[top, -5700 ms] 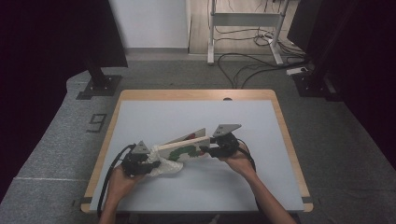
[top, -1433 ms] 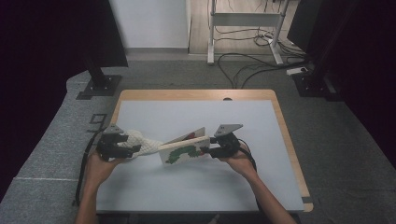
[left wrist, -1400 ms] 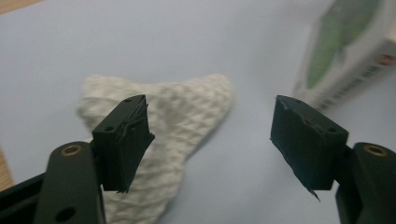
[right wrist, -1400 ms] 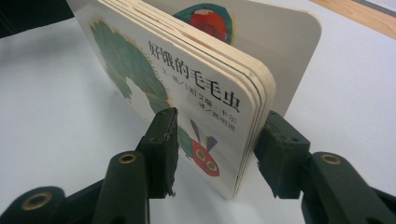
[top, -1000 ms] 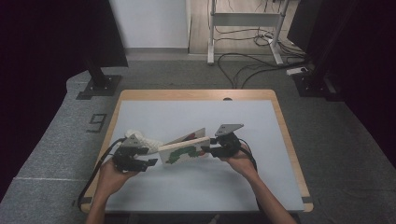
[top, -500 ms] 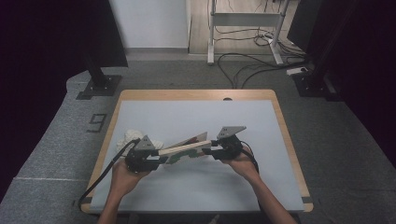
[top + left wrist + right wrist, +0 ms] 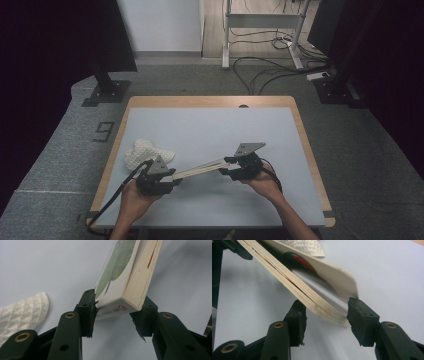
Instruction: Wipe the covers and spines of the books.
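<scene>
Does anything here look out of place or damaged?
Yes. The book hangs tilted above the table, one end in each gripper, and its front cover gapes from the pages. The rubber pads of the left gripper look torn.

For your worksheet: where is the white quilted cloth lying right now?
In the high view the white quilted cloth lies on the table near its left edge, just beyond the left gripper.

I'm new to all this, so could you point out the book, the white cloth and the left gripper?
book (image 7: 117, 272), left gripper view, on its green cover.
white cloth (image 7: 145, 151), high view, on its middle.
left gripper (image 7: 116, 315), left gripper view, between its jaw tips.
</scene>
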A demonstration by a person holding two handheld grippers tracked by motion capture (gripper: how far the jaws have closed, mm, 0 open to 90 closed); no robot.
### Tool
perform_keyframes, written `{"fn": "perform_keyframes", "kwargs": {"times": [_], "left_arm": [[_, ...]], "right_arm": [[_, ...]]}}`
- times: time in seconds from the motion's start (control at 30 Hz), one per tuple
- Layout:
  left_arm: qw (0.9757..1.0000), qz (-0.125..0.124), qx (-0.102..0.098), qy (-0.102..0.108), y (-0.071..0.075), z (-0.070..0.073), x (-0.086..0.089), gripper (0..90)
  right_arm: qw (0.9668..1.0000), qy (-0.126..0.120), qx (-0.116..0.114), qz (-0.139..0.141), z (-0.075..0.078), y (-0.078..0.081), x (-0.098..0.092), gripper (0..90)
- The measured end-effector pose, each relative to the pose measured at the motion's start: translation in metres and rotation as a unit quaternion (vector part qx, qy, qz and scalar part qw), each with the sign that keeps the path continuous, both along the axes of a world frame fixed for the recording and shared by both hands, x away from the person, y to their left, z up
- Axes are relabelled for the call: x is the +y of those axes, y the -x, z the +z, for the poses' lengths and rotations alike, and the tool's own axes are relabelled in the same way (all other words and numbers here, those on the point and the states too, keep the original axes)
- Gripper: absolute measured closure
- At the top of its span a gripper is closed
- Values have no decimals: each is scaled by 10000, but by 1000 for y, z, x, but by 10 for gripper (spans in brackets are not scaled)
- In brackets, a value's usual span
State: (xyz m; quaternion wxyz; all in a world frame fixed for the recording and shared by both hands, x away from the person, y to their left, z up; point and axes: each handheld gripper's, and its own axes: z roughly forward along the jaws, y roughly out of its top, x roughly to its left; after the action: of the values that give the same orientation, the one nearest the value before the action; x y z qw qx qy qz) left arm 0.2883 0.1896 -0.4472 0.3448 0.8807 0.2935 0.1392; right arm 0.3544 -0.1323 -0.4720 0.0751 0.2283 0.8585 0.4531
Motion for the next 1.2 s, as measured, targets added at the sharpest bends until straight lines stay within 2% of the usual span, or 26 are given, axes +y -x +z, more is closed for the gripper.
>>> {"fn": "perform_keyframes", "kwargs": {"times": [0.07,0.2,0.5,0.63,0.77,0.93,1.2], "left_arm": [[10000,18,-1,68,4,-3,0,540],[10000,43,-17,24,9,-7,-3,515],[9998,117,183,-19,19,-15,-7,440],[9997,136,211,-56,24,-19,-9,412],[9995,227,223,35,29,-24,-10,392],[9992,278,261,103,32,-29,-10,368],[9992,302,270,72,37,-36,-11,343]], "right_arm": [[10000,-14,57,9,-1,2,-3,486],[9999,-3,154,9,-3,8,-8,444],[9996,22,269,11,-8,19,-8,371],[9995,111,305,37,-12,24,-6,361],[9994,213,264,38,-13,29,-5,352],[9993,189,305,50,-16,33,-7,342],[9990,172,413,64,-23,38,-12,341]]}}
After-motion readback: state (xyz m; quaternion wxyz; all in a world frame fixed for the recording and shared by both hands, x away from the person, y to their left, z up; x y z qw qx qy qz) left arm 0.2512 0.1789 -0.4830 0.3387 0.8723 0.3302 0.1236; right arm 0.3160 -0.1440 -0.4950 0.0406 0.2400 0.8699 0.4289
